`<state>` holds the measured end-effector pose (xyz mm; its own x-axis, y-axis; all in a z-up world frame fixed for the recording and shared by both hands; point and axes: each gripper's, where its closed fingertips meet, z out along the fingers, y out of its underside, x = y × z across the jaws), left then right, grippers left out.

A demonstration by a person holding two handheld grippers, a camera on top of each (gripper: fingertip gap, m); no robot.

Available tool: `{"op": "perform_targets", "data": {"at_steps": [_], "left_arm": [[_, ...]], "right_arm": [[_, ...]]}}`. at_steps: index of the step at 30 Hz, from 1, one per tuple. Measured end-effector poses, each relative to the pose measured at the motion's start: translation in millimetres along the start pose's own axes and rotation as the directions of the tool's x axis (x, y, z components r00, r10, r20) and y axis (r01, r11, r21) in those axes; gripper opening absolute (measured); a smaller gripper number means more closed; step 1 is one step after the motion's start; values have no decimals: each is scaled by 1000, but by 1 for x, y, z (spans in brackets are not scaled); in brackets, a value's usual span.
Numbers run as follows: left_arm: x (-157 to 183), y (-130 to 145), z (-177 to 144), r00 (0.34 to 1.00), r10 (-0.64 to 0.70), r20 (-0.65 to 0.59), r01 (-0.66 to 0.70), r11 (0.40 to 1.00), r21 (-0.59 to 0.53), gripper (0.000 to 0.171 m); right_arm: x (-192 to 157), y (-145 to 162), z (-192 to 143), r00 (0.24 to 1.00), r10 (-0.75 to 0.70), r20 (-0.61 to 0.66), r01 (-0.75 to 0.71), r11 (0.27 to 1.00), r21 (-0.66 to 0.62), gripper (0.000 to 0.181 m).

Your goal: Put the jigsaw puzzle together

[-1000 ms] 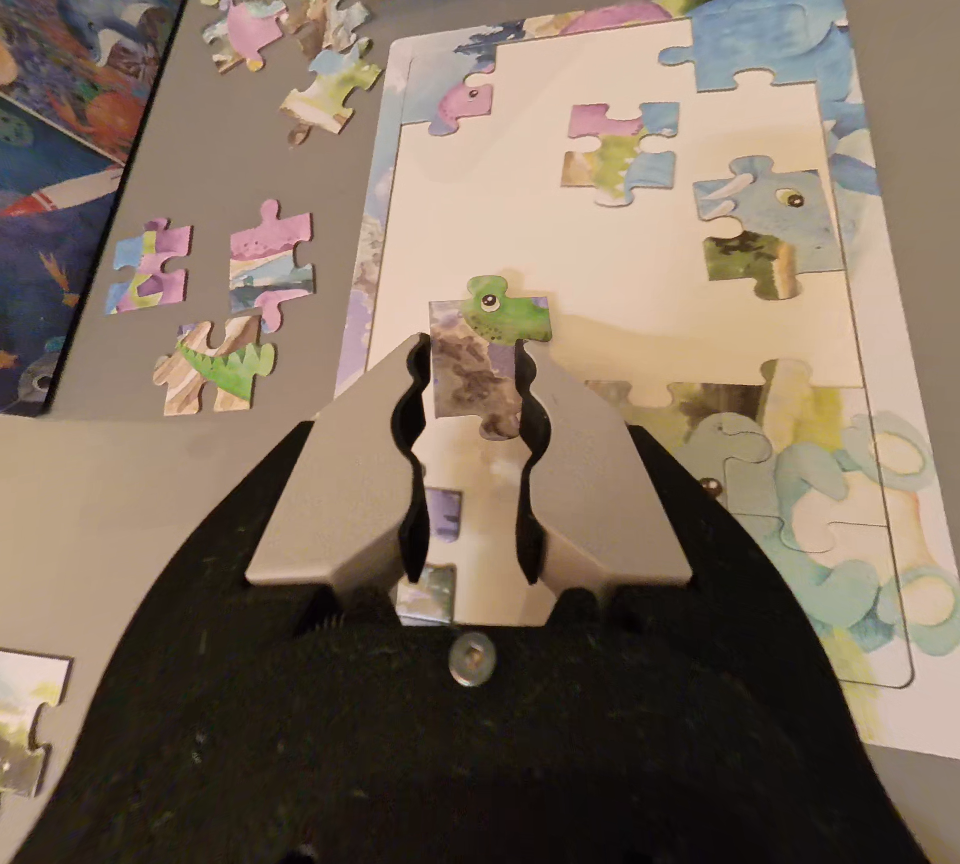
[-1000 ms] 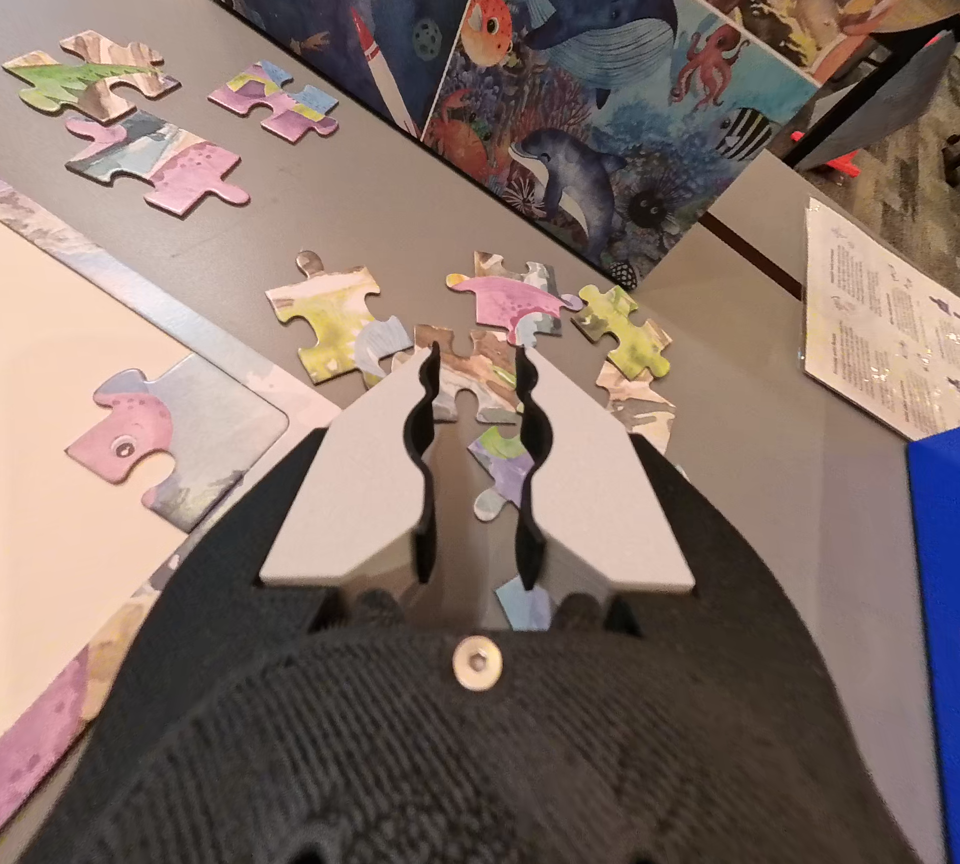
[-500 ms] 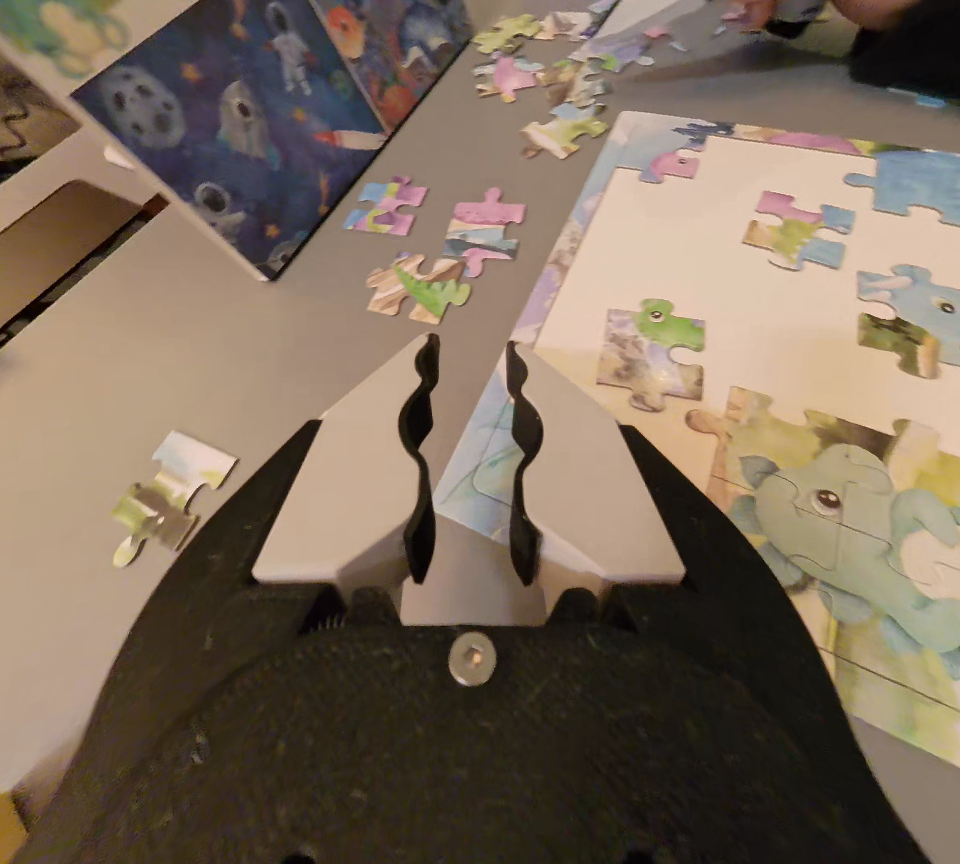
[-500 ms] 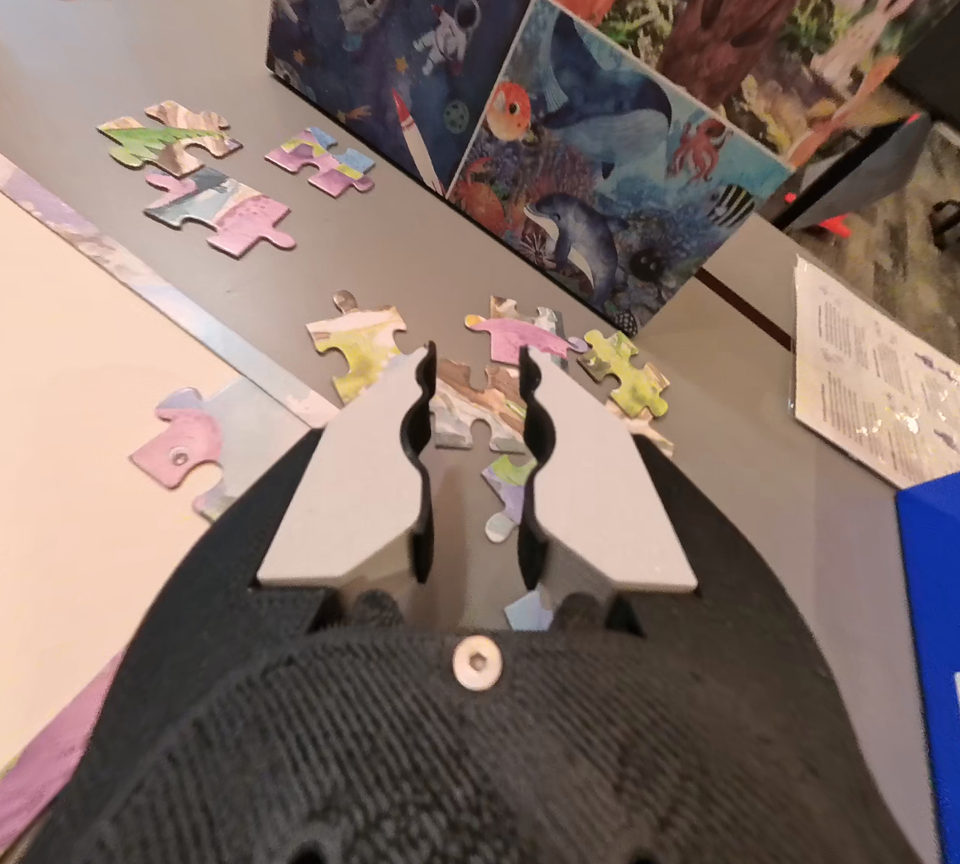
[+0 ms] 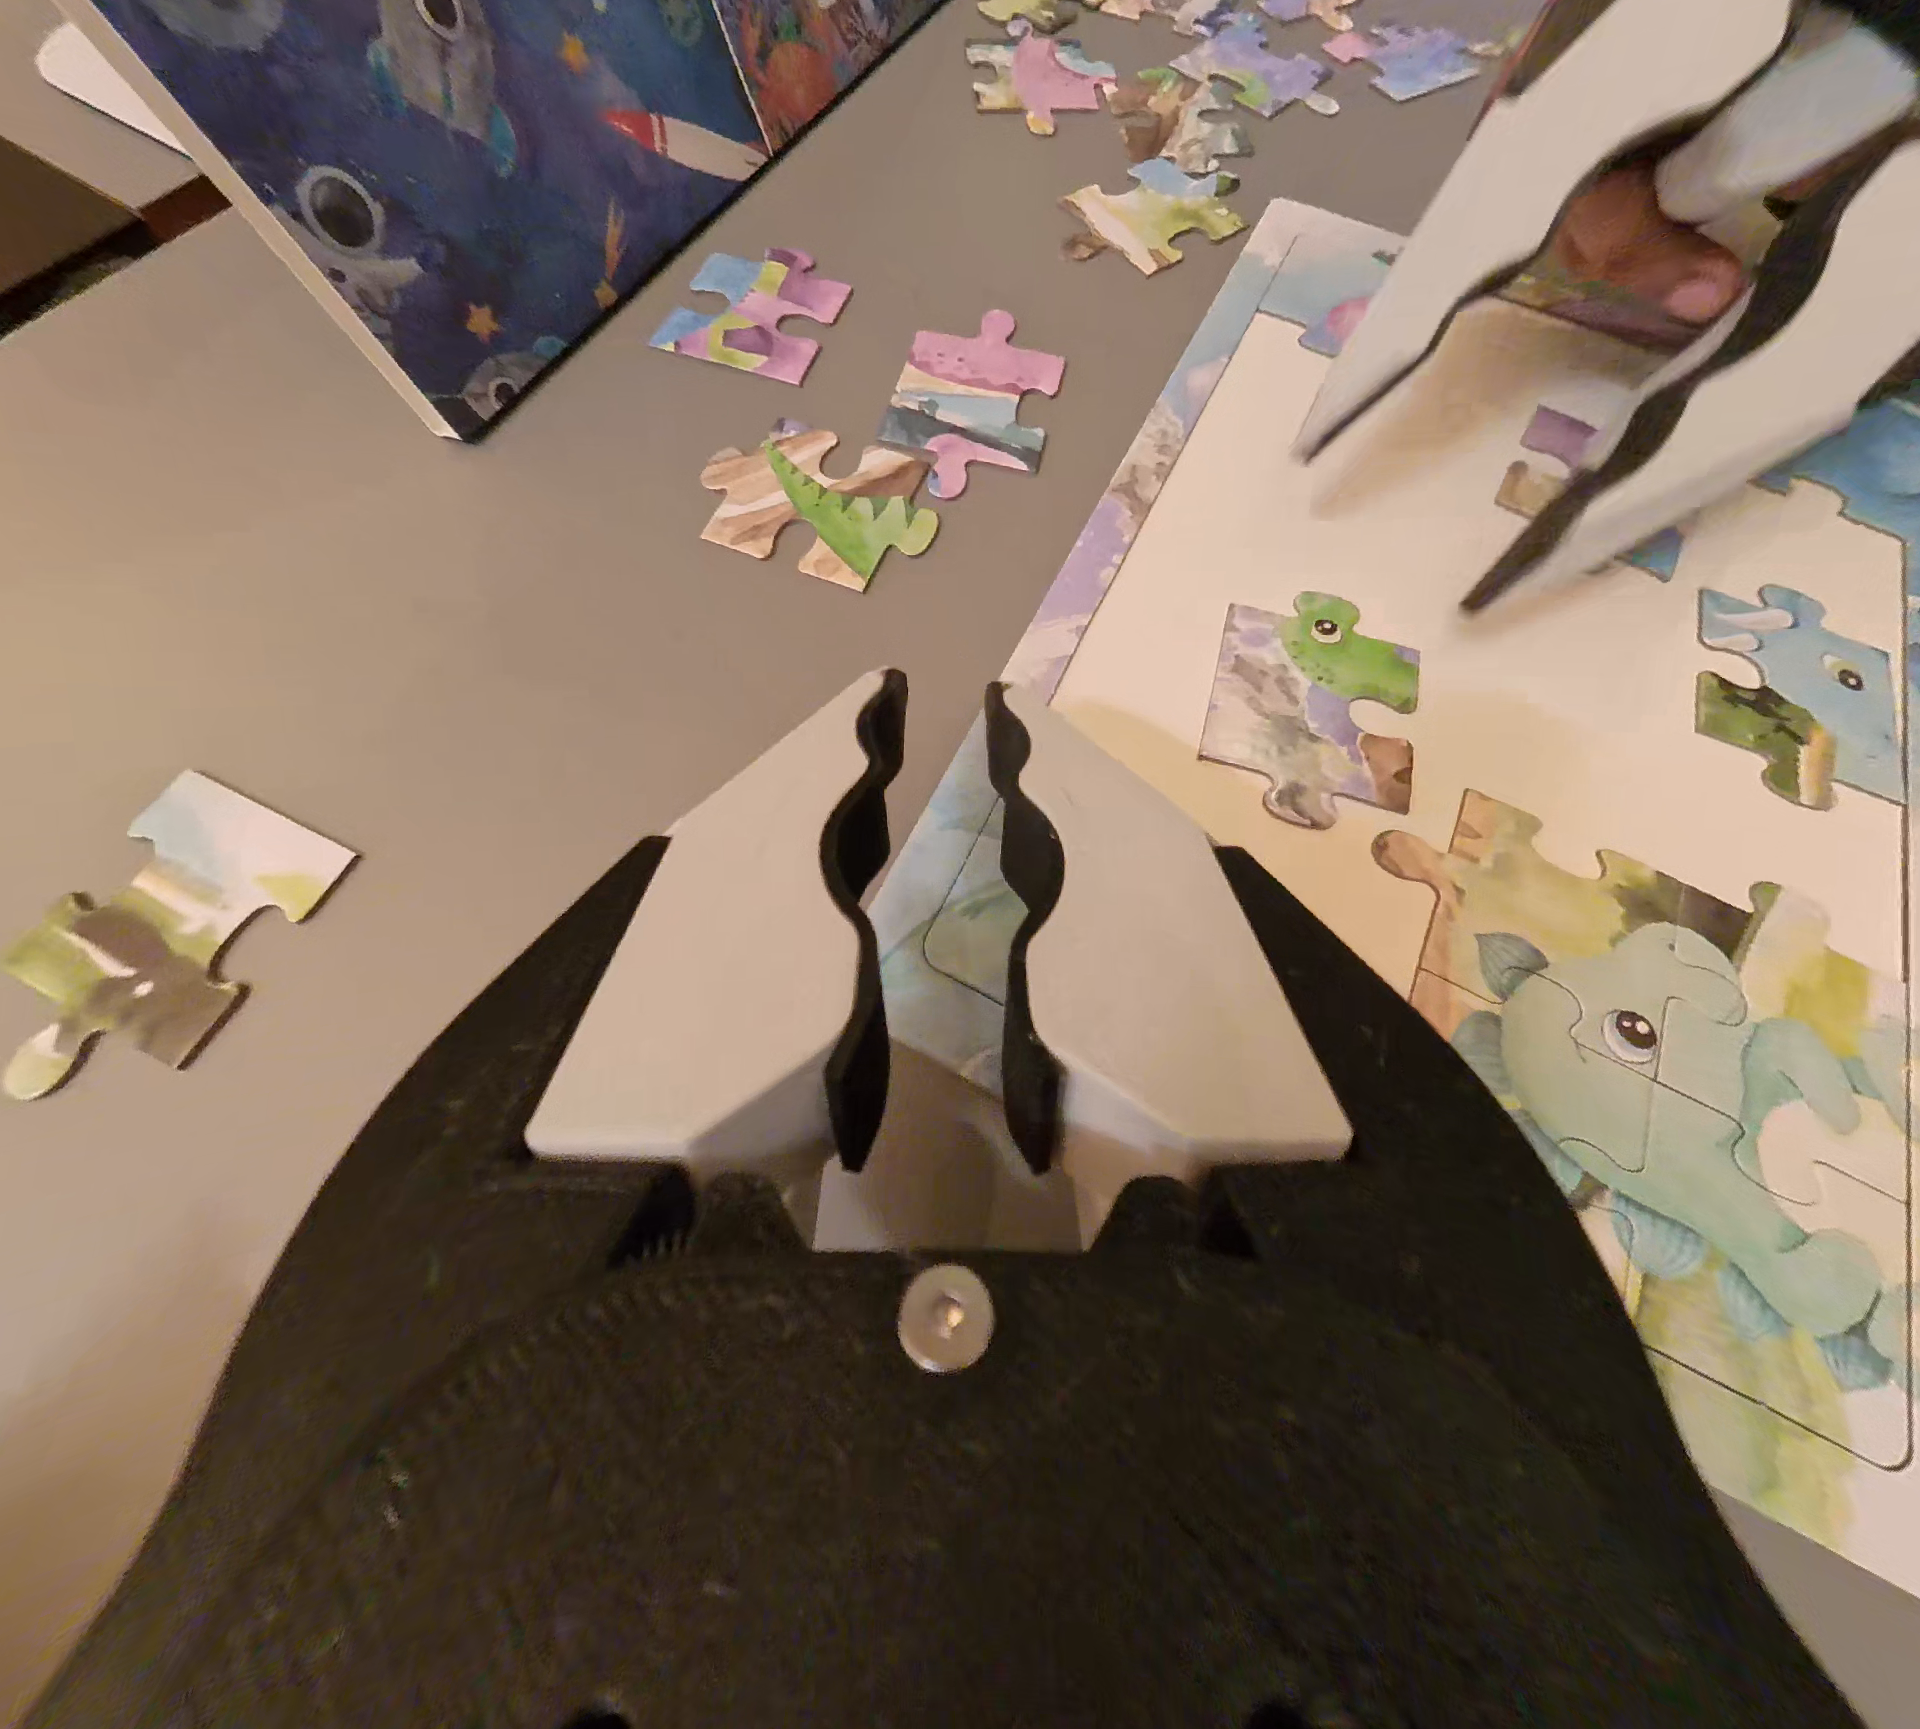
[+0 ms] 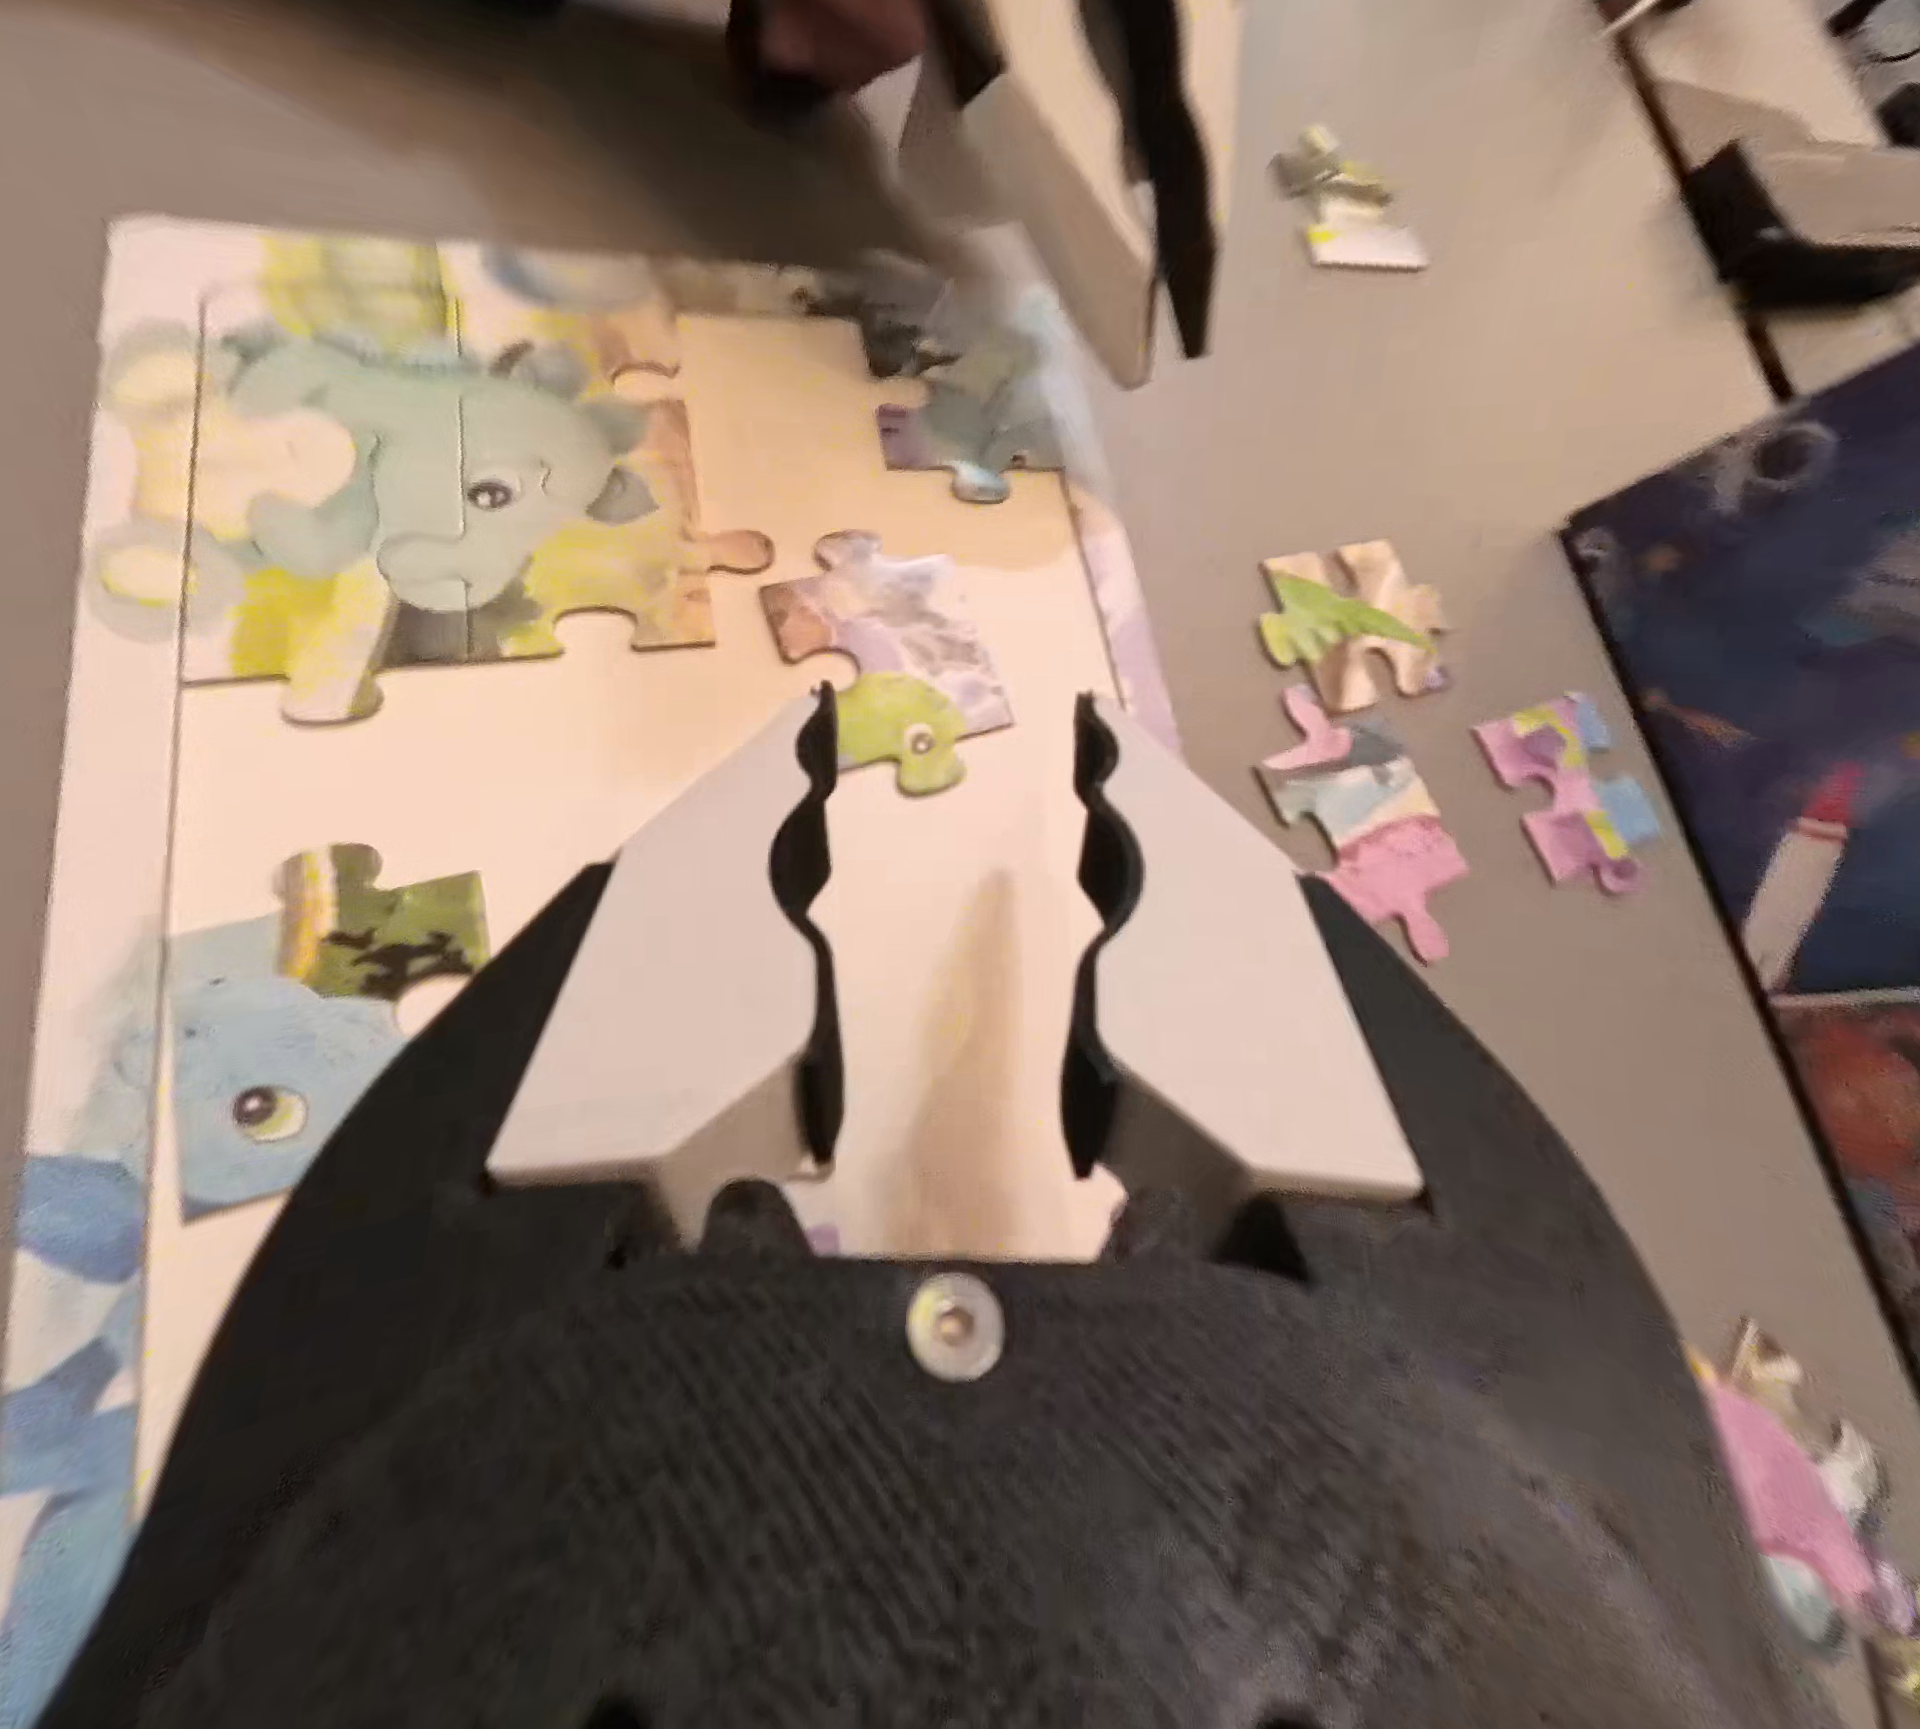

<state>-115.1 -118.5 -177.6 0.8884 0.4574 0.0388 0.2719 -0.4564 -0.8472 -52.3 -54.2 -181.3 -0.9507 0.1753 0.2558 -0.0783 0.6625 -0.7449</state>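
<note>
The puzzle board (image 5: 1558,671) lies on the grey table, with a teal elephant section (image 5: 1662,1056) joined at its near corner. A loose green dinosaur-head piece (image 5: 1314,713) lies flat on the bare board. My left gripper (image 5: 940,692) is open and empty, over the board's left edge, apart from that piece. My right gripper (image 6: 954,697) is open and empty above the board (image 6: 520,775), its tips just short of the green piece (image 6: 904,671). The right gripper also shows in the left wrist view (image 5: 1392,526), blurred, hiding part of another piece.
Three loose pieces (image 5: 821,505) lie left of the board, and a pile (image 5: 1174,48) lies farther back. One piece (image 5: 156,941) lies alone at the near left. A picture box (image 5: 416,69) stands at the back left. A blue animal piece (image 6: 281,1056) lies on the board. The gap from one gripper's tips to the other's is roughly 10 cm.
My left gripper let go of the green dinosaur-head piece on the board and drew back to the left. My right gripper swung from the loose pile over to the board and opened wider.
</note>
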Motion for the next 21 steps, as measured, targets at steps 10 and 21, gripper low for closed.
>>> {"op": "perform_targets", "data": {"at_steps": [10, 21], "left_arm": [[5, 8, 7, 999, 35, -9, -36, 997, -70, 14], [5, 20, 16, 993, 113, 40, -105, 981, -164, 22]], "right_arm": [[-10, 3, 28, 975, 95, 202, -84, 994, -64, 54], [-13, 4, 34, 967, 157, 203, -138, 985, -104, 47]]}}
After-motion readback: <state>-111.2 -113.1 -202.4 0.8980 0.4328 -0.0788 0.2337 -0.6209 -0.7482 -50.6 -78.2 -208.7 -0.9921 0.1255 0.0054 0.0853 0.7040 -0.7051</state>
